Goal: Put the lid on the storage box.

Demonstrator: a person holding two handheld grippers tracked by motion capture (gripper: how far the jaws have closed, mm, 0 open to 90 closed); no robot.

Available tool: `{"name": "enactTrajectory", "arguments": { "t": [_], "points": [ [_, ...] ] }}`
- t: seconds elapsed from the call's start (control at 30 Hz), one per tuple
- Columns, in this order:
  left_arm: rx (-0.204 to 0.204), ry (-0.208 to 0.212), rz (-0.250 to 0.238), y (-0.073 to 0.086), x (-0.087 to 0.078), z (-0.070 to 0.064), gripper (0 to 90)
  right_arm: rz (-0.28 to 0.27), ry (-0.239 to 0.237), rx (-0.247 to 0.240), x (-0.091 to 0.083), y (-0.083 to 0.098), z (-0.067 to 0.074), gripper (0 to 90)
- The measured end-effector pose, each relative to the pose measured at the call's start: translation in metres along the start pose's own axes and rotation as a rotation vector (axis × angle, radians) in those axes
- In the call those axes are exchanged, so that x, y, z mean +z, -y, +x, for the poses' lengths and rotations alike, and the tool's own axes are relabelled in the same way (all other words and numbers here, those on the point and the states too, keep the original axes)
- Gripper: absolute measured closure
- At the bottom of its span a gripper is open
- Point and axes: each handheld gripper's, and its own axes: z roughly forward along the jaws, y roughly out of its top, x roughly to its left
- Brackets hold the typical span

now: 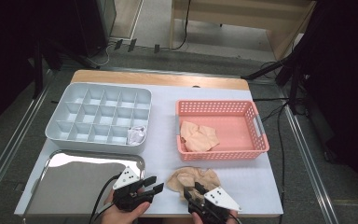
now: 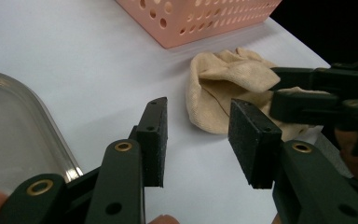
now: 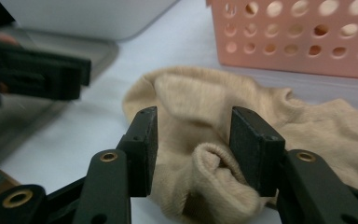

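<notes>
White table top [image 1: 163,154], carrying all items; its near edge is cut off by the frame in the high view, and a strip of bare wood shows at its far edge. Far left: grey compartment tray [image 1: 100,116], divided into a grid of cells, with a small pale bundle [image 1: 136,135] in the near-right cell; what the bundle is cannot be made out. Near left: reflective metal tray [image 1: 74,182], its near-left corner cut off by the frame and its near-right part covered by the left gripper and hand; in the left gripper view only a curved section of its rim is seen. Far right: pink perforated basket [image 1: 221,128], holding a beige cloth item [image 1: 198,136] at its near-left; the folds hide its shape. Near centre, just in front of the basket: beige sock [image 1: 191,179], lying crumpled on the table, its near edge hidden beneath the right gripper in the high view. Right gripper [image 3: 193,149]: jaws apart, straddling a raised fold of the sock; the right pad seems to touch the cloth, the left pad stands clear, so no grip is established. Left gripper [image 2: 198,140]: jaws apart with bare table between them, just left of the sock and not touching it. Both hands are cropped at the near edge of the high view.
</notes>
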Motion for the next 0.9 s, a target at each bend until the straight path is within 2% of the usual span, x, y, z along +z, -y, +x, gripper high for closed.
{"name": "enactTrajectory", "arguments": {
  "t": [0.07,0.1,0.2,0.37,0.4,0.47,0.53,0.63,0.7,0.83,0.9],
  "points": [
    [-0.003,0.006,0.002,0.0,0.0,0.0,59.8,-0.025,-0.003,0.033,-0.008,-0.002,-0.002,54.1],
    [-0.001,0.006,0.001,0.0,0.0,-0.001,60.0,-0.033,0.006,0.031,-0.012,-0.002,-0.003,54.2],
    [0.001,0.006,-0.005,0.0,0.0,-0.003,60.1,-0.028,0.035,0.016,-0.019,-0.001,-0.003,54.6],
    [0.006,0.006,-0.006,0.0,0.0,-0.003,60.7,-0.01,0.036,0.068,-0.03,0.006,-0.003,54.0],
    [0.005,0.006,-0.004,0.0,0.0,-0.003,60.8,0.0,0.035,0.061,-0.03,0.007,-0.001,54.1],
    [0.002,0.005,-0.006,0.0,0.0,-0.003,61.0,0.025,0.045,0.047,-0.029,0.008,0.0,60.3],
    [0.005,0.007,-0.01,0.0,0.0,-0.003,61.1,0.057,0.032,0.048,-0.025,0.01,-0.003,66.9],
    [-0.009,0.009,-0.009,0.0,0.001,-0.006,61.9,0.069,0.032,0.036,-0.026,0.009,-0.005,76.4],
    [-0.002,0.017,-0.009,-0.001,0.001,-0.007,62.1,0.056,0.033,0.028,-0.029,0.007,-0.006,78.3],
    [0.01,0.011,-0.015,-0.002,0.002,-0.012,62.1,0.029,0.081,-0.037,-0.036,0.002,-0.007,78.1],
    [0.016,0.012,-0.013,-0.003,0.002,-0.014,62.2,0.013,0.093,-0.042,-0.039,0.002,-0.011,75.6]
  ]
}}
